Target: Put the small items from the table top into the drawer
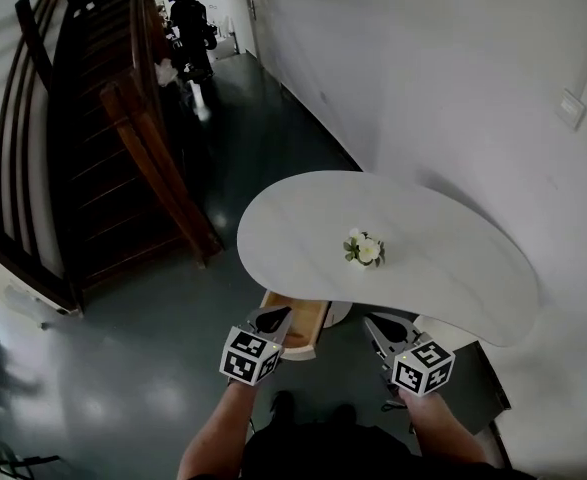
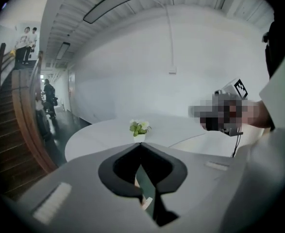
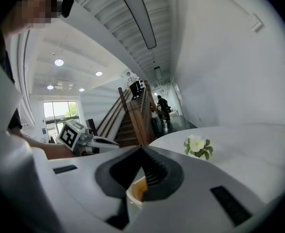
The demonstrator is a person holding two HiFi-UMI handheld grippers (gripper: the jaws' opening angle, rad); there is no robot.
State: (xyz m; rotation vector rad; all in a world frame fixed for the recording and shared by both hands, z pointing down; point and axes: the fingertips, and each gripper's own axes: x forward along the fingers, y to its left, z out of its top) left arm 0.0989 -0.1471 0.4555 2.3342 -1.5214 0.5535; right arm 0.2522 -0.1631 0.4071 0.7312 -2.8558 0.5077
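A white kidney-shaped table point(image 1: 443, 268) carries only a small pot of white flowers point(image 1: 365, 250); no other small item shows on it. Under its front edge a wooden drawer point(image 1: 298, 328) stands pulled out. My left gripper point(image 1: 270, 319) hovers over the drawer's left end, its jaws closed tip to tip point(image 2: 140, 144) with nothing gripped; through their gap I see only a strip of floor and drawer. My right gripper point(image 1: 386, 329) is just right of the drawer, jaws also together point(image 3: 142, 148); a white-rimmed, orange-brown edge shows below them. The flower pot point(image 2: 139, 128) point(image 3: 196, 146) lies ahead in both gripper views.
A dark wooden staircase point(image 1: 103, 138) rises at the left, its post point(image 1: 173, 193) close to the table's left end. A white wall point(image 1: 453, 88) runs behind the table. A person point(image 1: 188, 23) stands far down the dark green floor point(image 1: 153, 338).
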